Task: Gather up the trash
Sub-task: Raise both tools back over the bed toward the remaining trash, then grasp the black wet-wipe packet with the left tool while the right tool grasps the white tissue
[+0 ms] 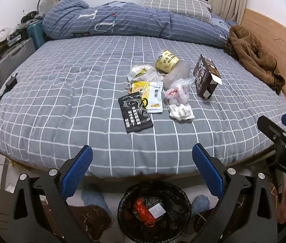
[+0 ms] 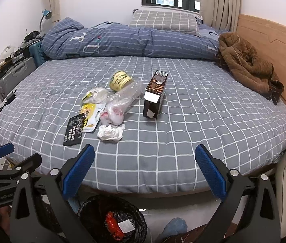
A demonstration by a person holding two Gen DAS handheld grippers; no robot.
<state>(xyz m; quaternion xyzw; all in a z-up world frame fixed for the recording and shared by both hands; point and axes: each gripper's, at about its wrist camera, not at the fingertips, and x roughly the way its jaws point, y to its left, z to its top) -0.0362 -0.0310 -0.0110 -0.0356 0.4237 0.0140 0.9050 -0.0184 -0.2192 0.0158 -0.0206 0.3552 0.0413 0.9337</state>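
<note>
Trash lies in a heap on the grey checked bed (image 1: pixel 61 85): a black sachet (image 1: pixel 135 113), a yellow-white packet (image 1: pixel 152 96), a crumpled tissue (image 1: pixel 181 111), a clear plastic bag (image 1: pixel 178 87), a yellow cup (image 1: pixel 167 59) and a dark brown carton (image 1: pixel 205 77). The same heap shows in the right wrist view, with the carton (image 2: pixel 155 99) and tissue (image 2: pixel 110 132). A black-lined bin (image 1: pixel 154 210) stands on the floor at the bed's foot, holding red wrapping. My left gripper (image 1: pixel 141 160) and right gripper (image 2: pixel 145 159) are open and empty above the bed's near edge.
A rolled blue duvet (image 1: pixel 122 22) and a checked pillow (image 1: pixel 175 6) lie at the far side. A brown coat (image 1: pixel 252 54) lies by the wooden headboard (image 1: pixel 280 44). A charger with its cable (image 1: pixel 11 81) sits at the left edge, beside suitcases (image 1: pixel 9 60).
</note>
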